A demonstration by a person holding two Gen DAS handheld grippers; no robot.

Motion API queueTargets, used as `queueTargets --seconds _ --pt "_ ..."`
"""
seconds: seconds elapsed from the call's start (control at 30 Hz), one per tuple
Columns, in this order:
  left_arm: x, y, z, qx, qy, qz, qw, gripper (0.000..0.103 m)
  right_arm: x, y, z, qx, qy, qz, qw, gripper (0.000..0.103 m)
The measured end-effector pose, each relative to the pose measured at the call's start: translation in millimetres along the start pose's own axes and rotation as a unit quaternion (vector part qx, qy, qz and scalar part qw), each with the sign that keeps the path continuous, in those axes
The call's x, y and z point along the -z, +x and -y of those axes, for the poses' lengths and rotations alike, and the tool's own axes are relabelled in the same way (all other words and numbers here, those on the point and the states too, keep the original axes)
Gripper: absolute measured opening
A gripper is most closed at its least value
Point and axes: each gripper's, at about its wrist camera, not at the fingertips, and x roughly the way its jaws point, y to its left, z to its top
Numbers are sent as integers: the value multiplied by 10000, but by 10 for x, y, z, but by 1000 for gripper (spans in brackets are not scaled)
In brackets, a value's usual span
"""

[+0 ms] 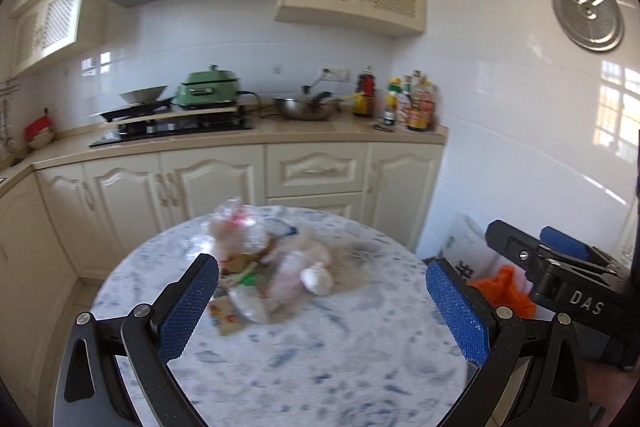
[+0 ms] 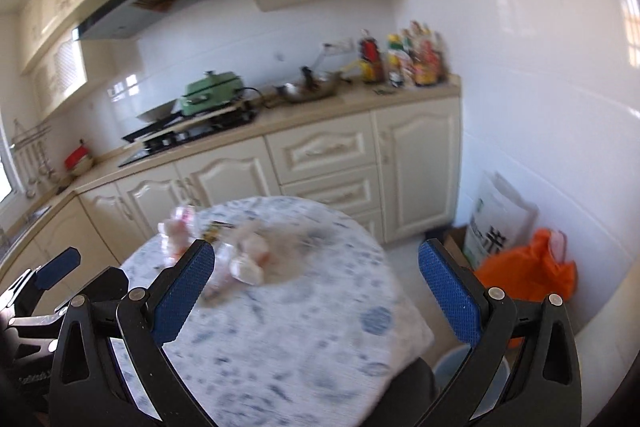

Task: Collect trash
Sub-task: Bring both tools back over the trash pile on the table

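A pile of trash (image 1: 266,259) lies on the round table (image 1: 360,359) with a blue-and-white cloth: clear plastic bags, wrappers, and a crumpled white tissue (image 1: 318,277). My left gripper (image 1: 320,303) is open and empty, held above the table just short of the pile. My right gripper (image 2: 316,291) is open and empty, above the table's right part; the pile (image 2: 240,255) lies ahead by its left finger. The right gripper also shows at the right of the left wrist view (image 1: 560,267), and the left gripper at the left edge of the right wrist view (image 2: 44,287).
A grey-blue bin (image 2: 456,367) stands on the floor below the table's right edge. An orange bag (image 2: 528,271) and a white sack (image 2: 496,223) stand by the right wall. Kitchen counter (image 1: 240,139) with stove, pots and bottles runs behind.
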Motion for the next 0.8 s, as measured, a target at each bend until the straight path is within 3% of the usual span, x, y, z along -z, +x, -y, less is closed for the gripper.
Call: queueTargets --seconds 0.37,0.57,0.8 --pt "83 -278 -575 -936 -459 128 9945 102 131 126 -844 -422 -845 39 9955 103" --pt "255 -41 -780 -1105 -675 -279 9912 102 291 439 -949 -406 -1088 -318 9927 103" --pt "325 564 -779 -1150 -659 -926 9868 102 440 915 -916 -307 -1217 -796 9889 103"
